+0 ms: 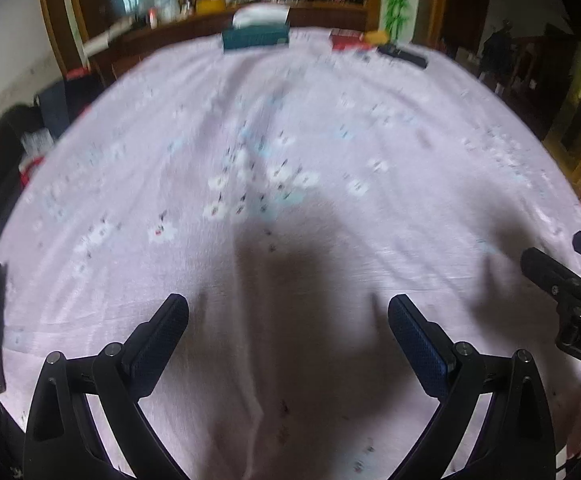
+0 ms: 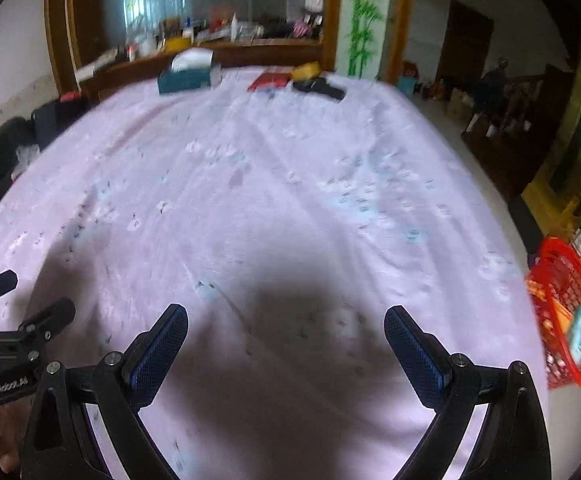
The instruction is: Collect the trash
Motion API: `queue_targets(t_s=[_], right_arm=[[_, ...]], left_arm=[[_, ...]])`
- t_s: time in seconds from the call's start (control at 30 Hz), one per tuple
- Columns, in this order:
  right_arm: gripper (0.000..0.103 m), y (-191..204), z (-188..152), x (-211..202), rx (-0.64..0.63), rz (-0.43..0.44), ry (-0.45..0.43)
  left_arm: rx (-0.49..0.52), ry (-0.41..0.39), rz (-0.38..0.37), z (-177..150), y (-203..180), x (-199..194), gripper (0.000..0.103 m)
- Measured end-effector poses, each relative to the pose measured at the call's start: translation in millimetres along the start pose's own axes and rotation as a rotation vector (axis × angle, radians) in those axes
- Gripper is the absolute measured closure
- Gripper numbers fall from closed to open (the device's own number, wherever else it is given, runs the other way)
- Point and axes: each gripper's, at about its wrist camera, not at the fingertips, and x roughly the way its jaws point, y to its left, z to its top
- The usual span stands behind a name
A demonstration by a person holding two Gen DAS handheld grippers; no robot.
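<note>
My left gripper [image 1: 288, 316] is open and empty above a table with a pale pink flowered cloth [image 1: 290, 140]. My right gripper [image 2: 286, 328] is open and empty over the same cloth [image 2: 270, 160]. A red mesh basket [image 2: 566, 316] with wrappers in it sits off the table's right edge. At the far end lie a red packet [image 2: 270, 81], a yellow item [image 2: 306, 70] and a black object [image 2: 320, 87]; they also show in the left wrist view: the red packet [image 1: 346, 40], the yellow item [image 1: 376, 36] and the black object [image 1: 402, 54]. Both views are blurred.
A teal tissue box [image 2: 188, 76] stands at the far end, also in the left wrist view [image 1: 256, 32]. A wooden shelf [image 2: 210, 46] with clutter runs behind the table. The other gripper shows at the right edge [image 1: 562, 292] and at the left edge [image 2: 10, 340]. Dark furniture stands to the left.
</note>
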Motion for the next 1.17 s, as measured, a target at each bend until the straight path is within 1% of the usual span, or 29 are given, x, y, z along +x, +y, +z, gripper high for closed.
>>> queue_targets(t_s=[0.1, 0.2, 0.23, 0.3, 0.37, 0.43, 0.5, 0.53, 0.57, 0.67, 1.03, 1.17], right_arm=[[0.003, 5.5, 10.6, 18.8, 0.008, 0.017, 0.052], [0.003, 7.9, 16.3, 30.4, 0.014, 0.011, 0.069], [0.003, 9.1, 18.1, 33.8, 0.017, 0.015, 0.075], [0.003, 9.7, 20.3, 39.9, 0.023, 0.016, 0.08], [0.003, 10.9, 21.4, 44.0, 0.031, 0.013, 0.09], [0.003, 11.8, 20.7, 47.0, 0.046, 0.016, 0.099], [0.003, 15.6, 18.6, 47.6, 0.04, -0.02, 0.093], [0.003, 17.5, 19.4, 48.7, 0.036, -0.03, 0.094], [0.0, 18.3, 19.1, 48.7, 0.037, -0.041, 0.093], [0.001, 18.3, 15.9, 47.6, 0.062, -0.059, 0.075], [0.0, 18.3, 15.7, 47.4, 0.068, -0.059, 0.076], [0.0, 18.3, 15.8, 47.4, 0.068, -0.059, 0.076]], left_arm=[[-0.002, 0.024, 0.001, 2.0, 5.3, 10.4, 0.004], [-0.013, 0.041, -0.008, 3.0, 12.9, 21.7, 0.004], [-0.023, 0.052, -0.021, 4.6, 15.9, 25.4, 0.004], [-0.027, 0.046, -0.032, 9.6, 18.7, 26.3, 0.004], [-0.019, 0.053, -0.02, 12.6, 18.5, 30.0, 0.004], [-0.014, 0.054, -0.024, 16.1, 18.7, 32.5, 0.002], [-0.013, 0.059, -0.028, 19.7, 19.2, 35.6, 0.001], [-0.013, 0.059, -0.028, 21.7, 19.3, 37.2, 0.0], [-0.013, 0.057, -0.028, 22.9, 19.7, 38.5, 0.0], [-0.013, 0.054, -0.029, 23.0, 19.7, 39.0, 0.0], [0.002, 0.042, -0.04, 22.4, 20.5, 39.3, 0.0], [-0.003, 0.022, -0.034, 20.0, 20.3, 38.4, 0.0]])
